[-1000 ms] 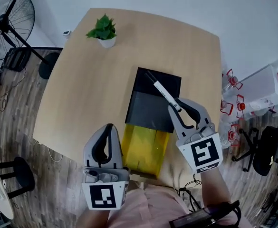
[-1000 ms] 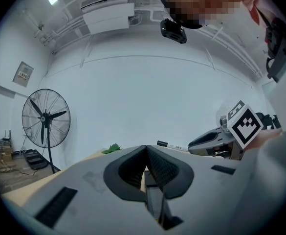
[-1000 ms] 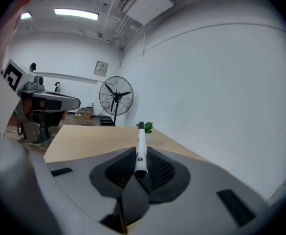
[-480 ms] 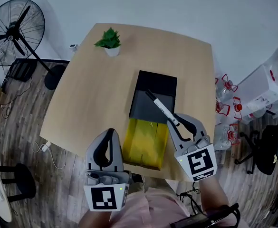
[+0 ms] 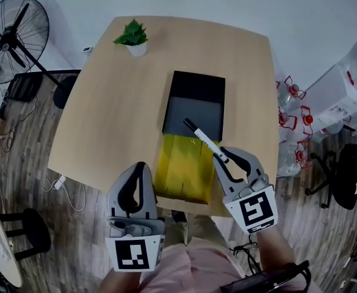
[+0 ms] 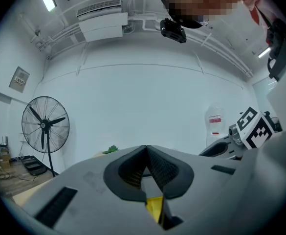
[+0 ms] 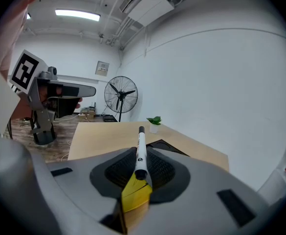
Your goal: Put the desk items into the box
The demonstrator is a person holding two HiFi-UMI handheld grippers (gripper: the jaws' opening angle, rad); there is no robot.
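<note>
A white pen [image 5: 204, 140] with a black cap sticks out of my right gripper [image 5: 223, 159], which is shut on its lower end. The pen hangs above the seam between a yellow sheet-like item [image 5: 181, 170] and the black box [image 5: 198, 85]; a grey panel [image 5: 193, 116] shows in the box's near half. In the right gripper view the pen [image 7: 141, 148] points toward the box [image 7: 166, 147]. My left gripper [image 5: 140, 166] hovers at the table's near edge, left of the yellow item, shut with nothing in it [image 6: 146, 149].
The wooden table [image 5: 111, 102] carries a small potted plant [image 5: 133, 38] at its far left corner. A standing fan [image 5: 10, 32] stands on the floor to the left. White containers and red-marked things [image 5: 297, 121] crowd the floor to the right.
My right gripper has drawn back toward the table's near edge with the pen, from over the box to over the yellow item's far edge. The left gripper has stayed put.
</note>
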